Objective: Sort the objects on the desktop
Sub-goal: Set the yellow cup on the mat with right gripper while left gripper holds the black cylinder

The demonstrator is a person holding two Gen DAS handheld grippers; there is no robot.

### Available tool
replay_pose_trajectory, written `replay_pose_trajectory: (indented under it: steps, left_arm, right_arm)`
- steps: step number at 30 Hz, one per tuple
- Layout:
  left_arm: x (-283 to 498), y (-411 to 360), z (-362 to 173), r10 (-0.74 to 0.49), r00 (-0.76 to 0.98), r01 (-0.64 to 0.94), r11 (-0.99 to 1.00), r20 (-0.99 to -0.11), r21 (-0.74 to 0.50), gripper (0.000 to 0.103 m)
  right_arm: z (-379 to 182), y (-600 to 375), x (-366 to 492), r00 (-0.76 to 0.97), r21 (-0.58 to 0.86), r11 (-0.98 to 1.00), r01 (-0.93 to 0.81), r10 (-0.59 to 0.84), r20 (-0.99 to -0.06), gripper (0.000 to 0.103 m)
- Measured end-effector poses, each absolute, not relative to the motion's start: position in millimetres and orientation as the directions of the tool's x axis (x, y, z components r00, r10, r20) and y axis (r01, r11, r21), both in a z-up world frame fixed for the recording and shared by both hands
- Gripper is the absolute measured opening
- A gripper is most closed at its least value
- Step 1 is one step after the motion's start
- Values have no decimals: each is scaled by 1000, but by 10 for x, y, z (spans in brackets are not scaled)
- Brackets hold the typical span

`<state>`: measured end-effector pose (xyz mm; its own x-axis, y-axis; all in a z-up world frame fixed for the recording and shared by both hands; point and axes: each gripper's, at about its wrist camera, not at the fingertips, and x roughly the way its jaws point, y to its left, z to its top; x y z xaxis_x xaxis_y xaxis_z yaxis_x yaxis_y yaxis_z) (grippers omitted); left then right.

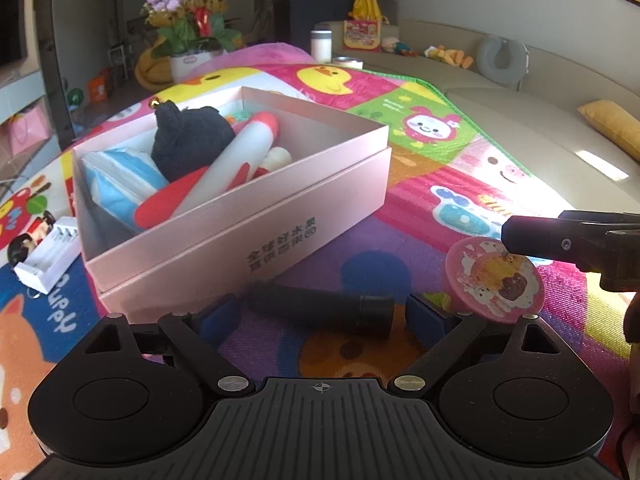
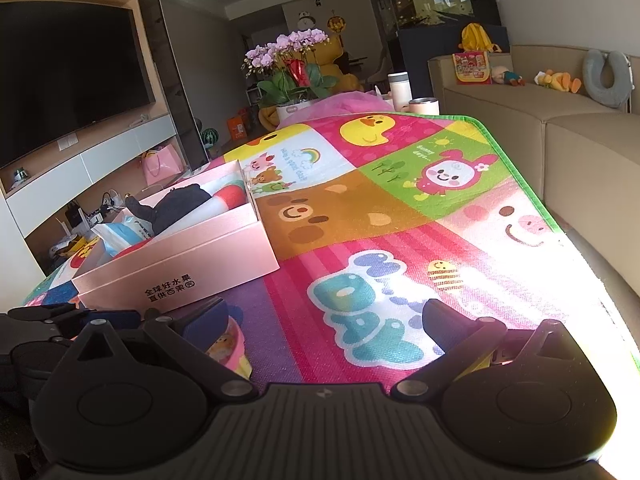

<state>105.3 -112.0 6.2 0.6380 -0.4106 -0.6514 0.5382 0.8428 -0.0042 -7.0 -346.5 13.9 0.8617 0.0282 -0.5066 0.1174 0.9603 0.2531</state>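
A pink box [image 1: 256, 236] stands on the colourful mat and holds a black plush, a white and red tube, a red item and a blue and white packet. It also shows in the right wrist view [image 2: 200, 264]. A black cylinder [image 1: 324, 312] lies on the mat between the open fingers of my left gripper [image 1: 322, 316], not gripped. A pink round tin [image 1: 496, 278] lies just right of it, and shows by my right gripper's left finger [image 2: 230, 346]. My right gripper [image 2: 324, 320] is open and empty over the mat; it shows in the left wrist view [image 1: 568, 240].
A white battery charger [image 1: 50, 258] and a small figurine [image 1: 24, 242] lie left of the box. A flower pot [image 1: 192, 36], a white bottle [image 1: 321, 45] and a cup [image 2: 424, 105] stand at the far end. A beige sofa [image 2: 560, 140] runs along the right.
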Motion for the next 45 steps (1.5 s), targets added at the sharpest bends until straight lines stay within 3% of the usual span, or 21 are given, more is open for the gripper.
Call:
replay_pose_trajectory:
  steps: [4, 6, 15, 24, 31, 37, 45]
  left_arm:
    - [1065, -1176, 60, -408, 643, 524, 851, -649, -15, 91]
    - [1038, -1206, 70, -383, 663, 513, 858, -643, 19, 81]
    - [779, -847, 123, -338, 685, 426, 904, -645, -22, 81]
    - [273, -102, 122, -99, 766, 118, 993, -635, -13, 81]
    - [147, -61, 136, -207, 751, 212, 975, -627, -68, 93]
    - [78, -104, 128, -267, 738, 263, 959, -620, -100, 95]
    - [29, -114, 119, -295, 730, 285, 951, -616, -117, 96]
  right_arm:
    - [129, -3499, -62, 858, 273, 954, 122, 37, -513, 103]
    - [125, -3509, -62, 857, 281, 951, 125, 39, -514, 103]
    - [118, -3511, -56, 852, 286, 949, 134, 37, -521, 103]
    - [120, -3469, -45, 852, 255, 959, 122, 31, -523, 103]
    - [217, -3348, -117, 864, 198, 979, 58, 50, -500, 103]
    - [256, -3049, -80, 833, 126, 988, -90, 144, -535, 103]
    - [187, -2757, 42, 777, 176, 969, -174, 245, -580, 103]
